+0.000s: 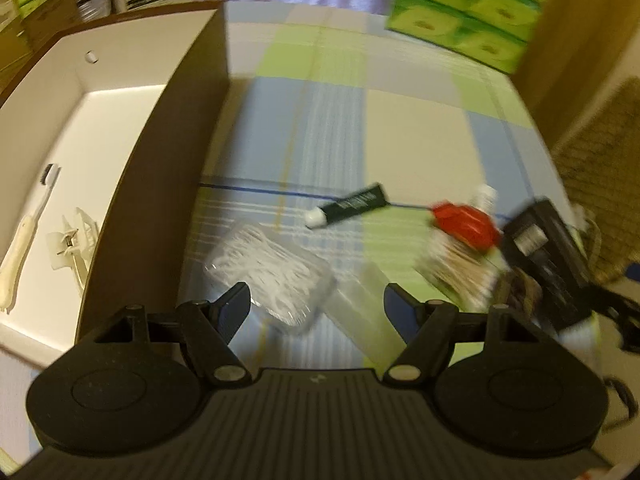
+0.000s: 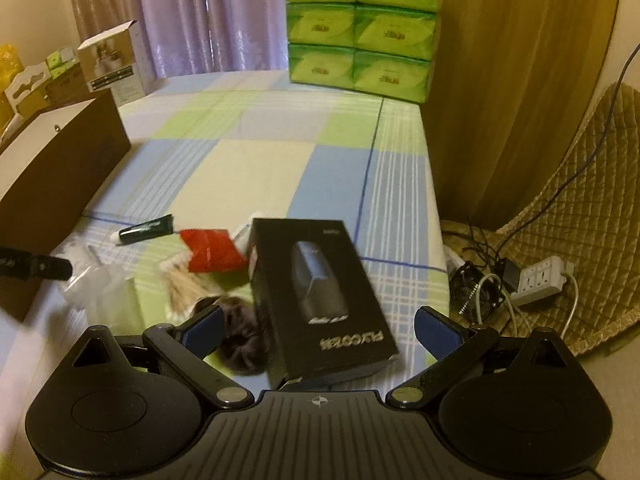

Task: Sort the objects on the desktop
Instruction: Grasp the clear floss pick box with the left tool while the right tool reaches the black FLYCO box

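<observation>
My left gripper (image 1: 316, 304) is open, low over a clear plastic box of white picks (image 1: 272, 276); the box lies just ahead of the left finger and nothing is between the pads. Beyond it lie a dark green tube with a white cap (image 1: 348, 204), a red packet (image 1: 464, 220) and a bundle of cotton swabs (image 1: 452, 268). My right gripper (image 2: 318, 328) is open, its fingers either side of a black product box (image 2: 320, 300) without touching it. A dark furry scrunchie (image 2: 240, 332) lies by the left finger. The tube (image 2: 146, 230) and red packet (image 2: 212, 254) lie farther left.
A brown storage box with a white inside (image 1: 120, 80) stands at the left; a toothbrush (image 1: 24, 240) and a white claw clip (image 1: 72, 248) lie in it. Green tissue packs (image 2: 360, 28) are stacked at the far table edge. A power strip (image 2: 540, 280) and cables lie off the right edge.
</observation>
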